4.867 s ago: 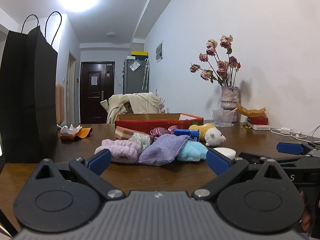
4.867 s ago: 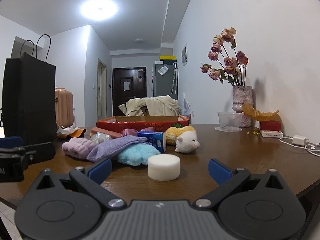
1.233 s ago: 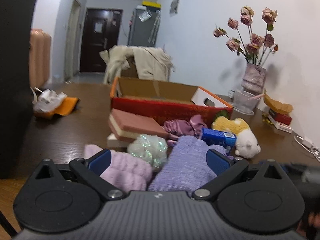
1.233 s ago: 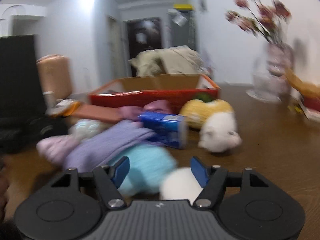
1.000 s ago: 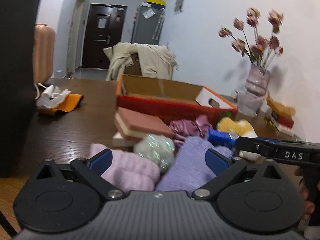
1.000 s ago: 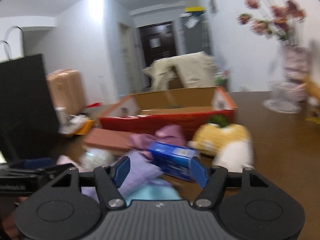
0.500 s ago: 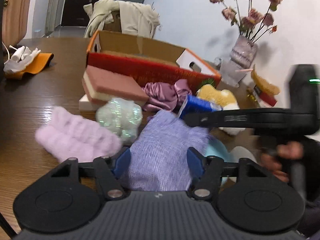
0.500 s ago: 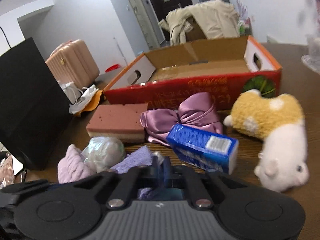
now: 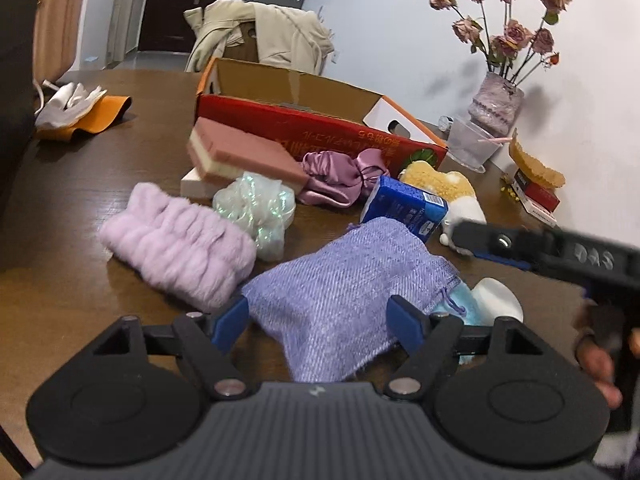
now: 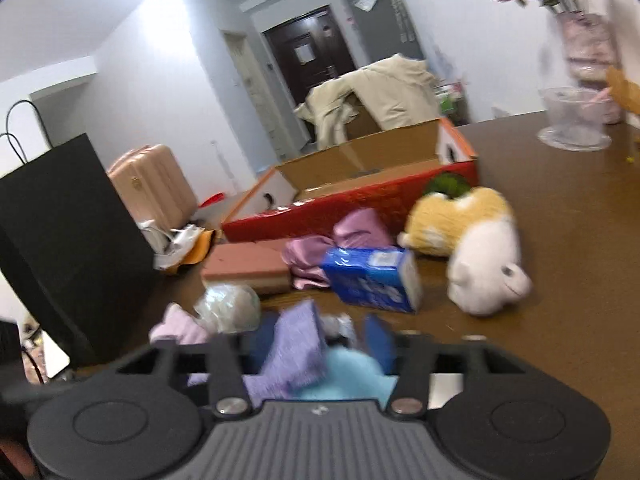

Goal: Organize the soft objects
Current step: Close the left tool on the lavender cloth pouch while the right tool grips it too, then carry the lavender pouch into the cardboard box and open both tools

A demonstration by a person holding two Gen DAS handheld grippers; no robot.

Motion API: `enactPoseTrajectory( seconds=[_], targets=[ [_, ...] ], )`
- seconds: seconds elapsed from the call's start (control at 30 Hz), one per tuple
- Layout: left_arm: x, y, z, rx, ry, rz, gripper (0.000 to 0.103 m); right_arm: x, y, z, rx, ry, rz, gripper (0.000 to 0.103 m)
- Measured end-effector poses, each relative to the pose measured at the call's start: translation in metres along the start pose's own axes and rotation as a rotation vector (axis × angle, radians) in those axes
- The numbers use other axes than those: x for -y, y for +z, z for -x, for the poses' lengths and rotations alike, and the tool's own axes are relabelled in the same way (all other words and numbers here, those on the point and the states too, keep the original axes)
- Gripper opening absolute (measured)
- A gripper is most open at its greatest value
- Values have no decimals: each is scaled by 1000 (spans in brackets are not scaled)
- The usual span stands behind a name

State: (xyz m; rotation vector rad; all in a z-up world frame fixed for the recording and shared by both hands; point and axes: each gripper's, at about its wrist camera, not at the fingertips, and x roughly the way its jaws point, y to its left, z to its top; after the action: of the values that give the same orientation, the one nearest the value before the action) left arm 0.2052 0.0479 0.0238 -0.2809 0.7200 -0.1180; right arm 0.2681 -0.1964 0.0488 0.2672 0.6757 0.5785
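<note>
A purple woven pouch (image 9: 344, 296) lies flat at the table's near edge. My left gripper (image 9: 318, 322) straddles its near end, and its jaws are opening with the pouch between them. My right gripper (image 10: 320, 344) is blurred, its jaws opening over a pouch (image 10: 296, 348) corner and a light-blue fluffy piece (image 10: 344, 376). In the left wrist view the right gripper (image 9: 480, 244) reaches in from the right beside the plush (image 9: 440, 184). Behind lie a pink fluffy band (image 9: 180, 244), a shiny mesh ball (image 9: 256, 204), a satin scrunchie (image 9: 344, 172) and a red box (image 9: 320, 128).
A blue tissue pack (image 9: 404, 208) and a pink sponge block (image 9: 244, 152) lie among the soft things. A black paper bag (image 10: 68, 240) stands at the left. A vase (image 9: 496, 104) and a clear cup (image 9: 468, 144) stand by the wall.
The left gripper's jaws narrowed around the purple pouch, then widened again. The right gripper was shut half a second ago and now stands apart; it has drawn back toward the right.
</note>
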Motion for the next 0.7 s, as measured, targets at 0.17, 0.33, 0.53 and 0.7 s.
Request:
enactPoseTrajectory(
  seconds=[0.17, 0.33, 0.53, 0.7],
  targets=[
    [-12, -4, -11, -72, -85, 104, 44, 11, 12, -59, -160, 92, -53, 34],
    [-5, -2, -1, -38, -127, 85, 26, 2, 7, -48, -140, 89, -24, 12],
    [15, 59, 22, 93, -194, -18, 23, -24, 45, 1, 34, 70, 113, 12],
    [7, 158, 9, 193, -209, -94, 23, -26, 135, -17, 85, 111, 185, 12]
  ],
)
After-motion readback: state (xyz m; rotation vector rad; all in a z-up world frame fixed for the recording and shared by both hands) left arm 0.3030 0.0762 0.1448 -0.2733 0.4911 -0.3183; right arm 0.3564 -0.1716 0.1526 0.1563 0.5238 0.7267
